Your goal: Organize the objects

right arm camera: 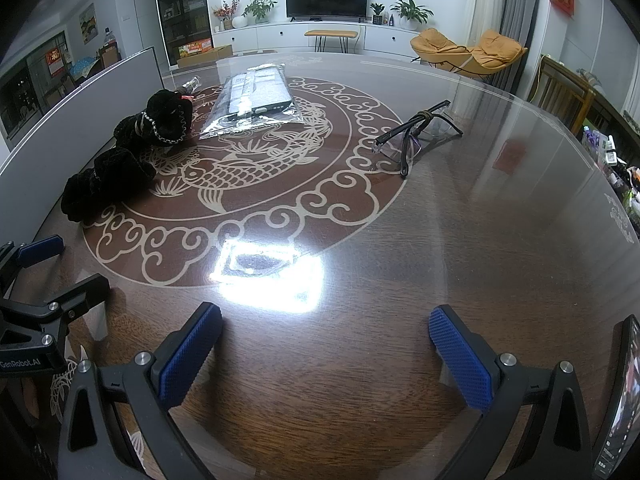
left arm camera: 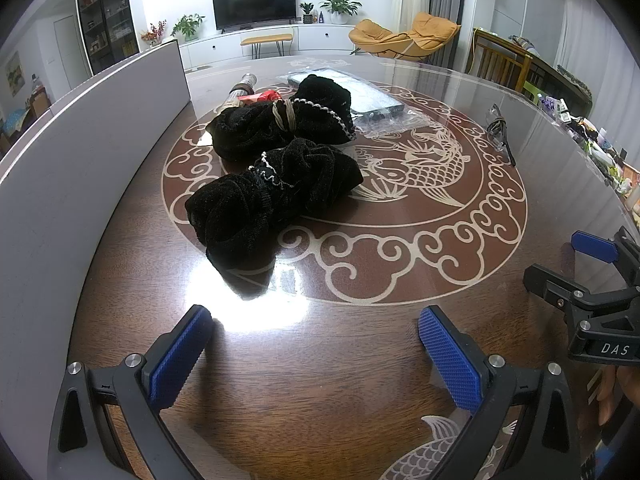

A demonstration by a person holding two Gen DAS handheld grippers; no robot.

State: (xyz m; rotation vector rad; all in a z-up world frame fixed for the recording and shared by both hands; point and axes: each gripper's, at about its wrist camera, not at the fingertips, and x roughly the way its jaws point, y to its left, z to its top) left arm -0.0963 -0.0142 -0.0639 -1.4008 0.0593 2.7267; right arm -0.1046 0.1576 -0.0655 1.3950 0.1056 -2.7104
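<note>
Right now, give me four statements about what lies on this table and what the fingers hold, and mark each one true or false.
1. Two black velvet bundles lie side by side on the dark wooden table with the fish pattern. True.
2. The left gripper is clamped on a bundle. False: its fingers are spread and hold nothing.
3. The clear safety glasses with black arms lie apart from the bundles. True.
4. The right gripper holds the clear plastic package. False: it is open, and the package lies farther back.
</note>
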